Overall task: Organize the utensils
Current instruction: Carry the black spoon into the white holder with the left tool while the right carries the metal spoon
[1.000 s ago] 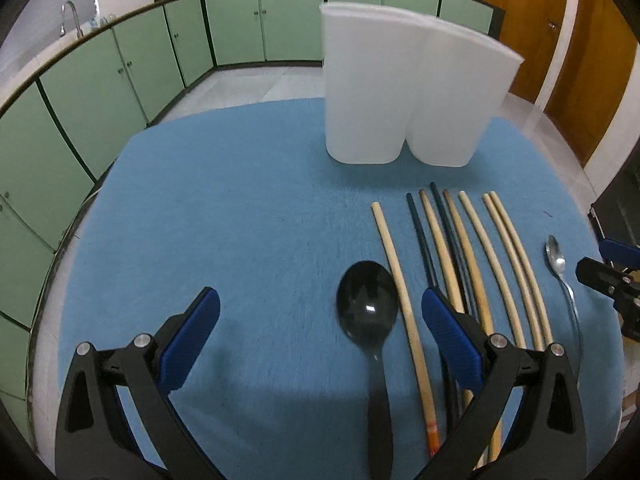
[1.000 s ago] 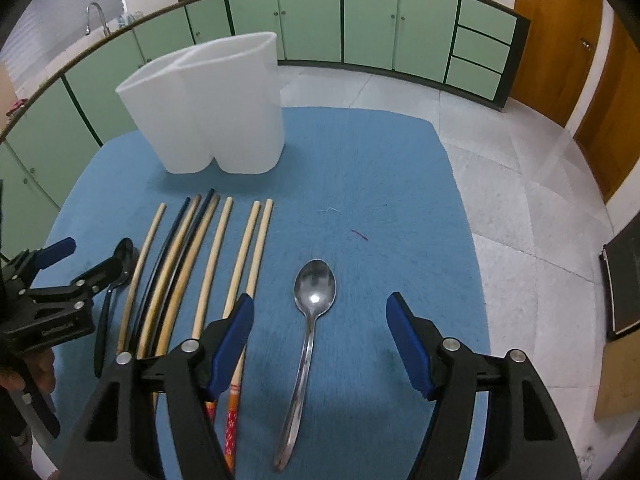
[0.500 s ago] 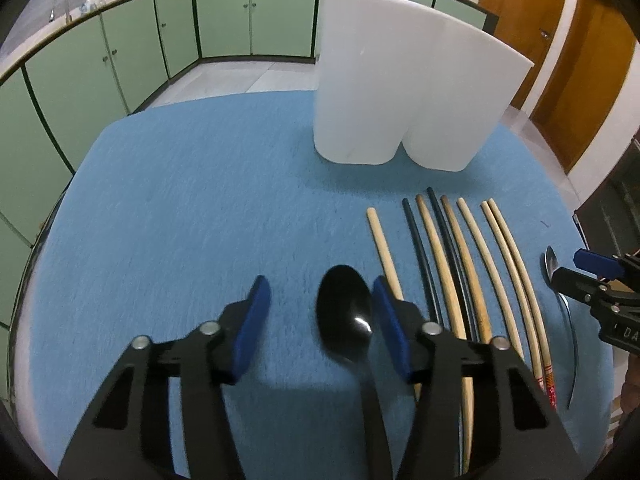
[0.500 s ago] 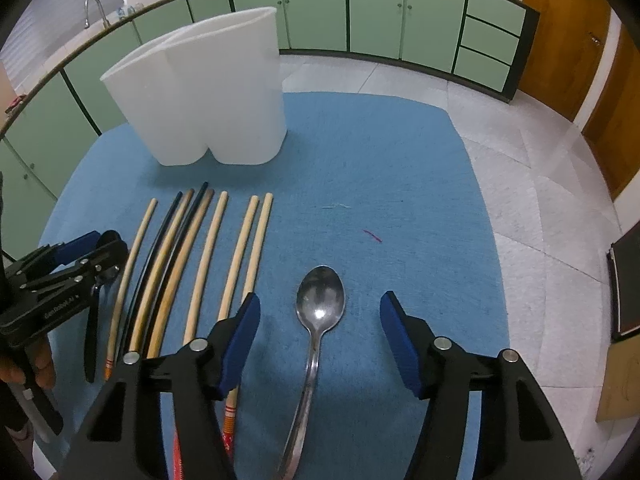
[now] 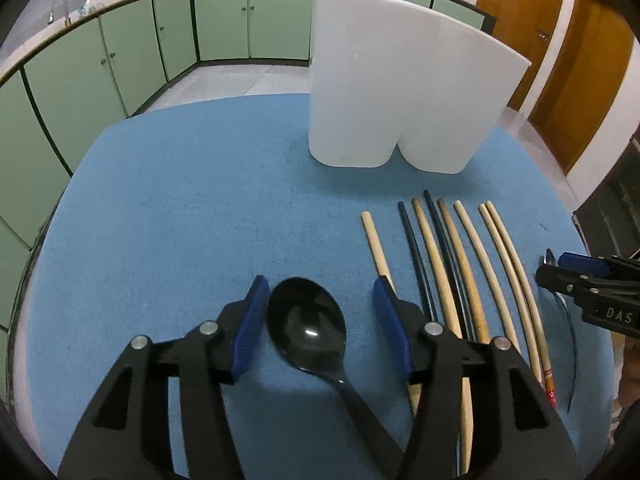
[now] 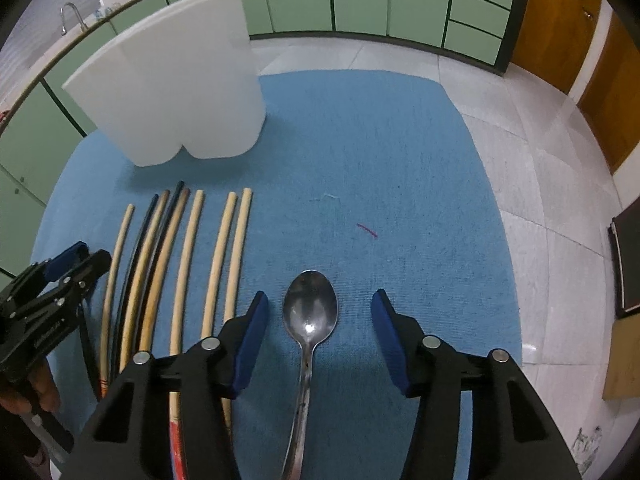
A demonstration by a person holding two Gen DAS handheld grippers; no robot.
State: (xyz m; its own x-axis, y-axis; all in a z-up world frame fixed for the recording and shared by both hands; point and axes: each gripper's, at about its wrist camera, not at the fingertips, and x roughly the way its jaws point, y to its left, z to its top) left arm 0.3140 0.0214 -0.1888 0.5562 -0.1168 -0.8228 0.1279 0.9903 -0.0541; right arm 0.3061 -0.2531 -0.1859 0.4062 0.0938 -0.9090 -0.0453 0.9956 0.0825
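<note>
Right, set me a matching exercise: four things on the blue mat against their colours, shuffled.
Things:
1. spoon at the left gripper
2. spoon at the right gripper
3. container
4. mat

Colours:
A. white
B. blue
C. black
D. silver

Pairs: 1-C, 2-D, 3-A, 4-B

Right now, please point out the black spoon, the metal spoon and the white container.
black spoon (image 5: 306,322), left wrist view, bowl.
metal spoon (image 6: 310,312), right wrist view, bowl.
white container (image 5: 360,92), left wrist view, front wall.
</note>
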